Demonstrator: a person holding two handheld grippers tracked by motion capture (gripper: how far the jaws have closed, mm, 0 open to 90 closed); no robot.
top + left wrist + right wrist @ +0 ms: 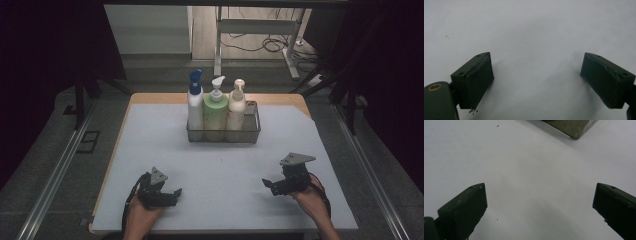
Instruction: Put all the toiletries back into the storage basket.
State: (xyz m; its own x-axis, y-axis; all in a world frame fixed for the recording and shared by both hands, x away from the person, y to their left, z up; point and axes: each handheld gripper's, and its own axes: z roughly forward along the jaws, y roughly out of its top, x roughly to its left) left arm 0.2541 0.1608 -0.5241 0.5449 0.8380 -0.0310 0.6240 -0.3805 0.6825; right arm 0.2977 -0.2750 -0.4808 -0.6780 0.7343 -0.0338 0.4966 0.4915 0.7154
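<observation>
High view: we are resting both grippers low on the worktop, left gripper and right gripper with jaws spread and holding nothing. We are facing the wire basket of upright bottles, standing well ahead; our right gripper seems slightly nearer.

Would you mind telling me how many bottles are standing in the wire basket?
3, upright in a row in the wire basket: the blue-capped bottle at left, the green bottle in the middle, the cream bottle at right. None seems hidden behind them.
</observation>
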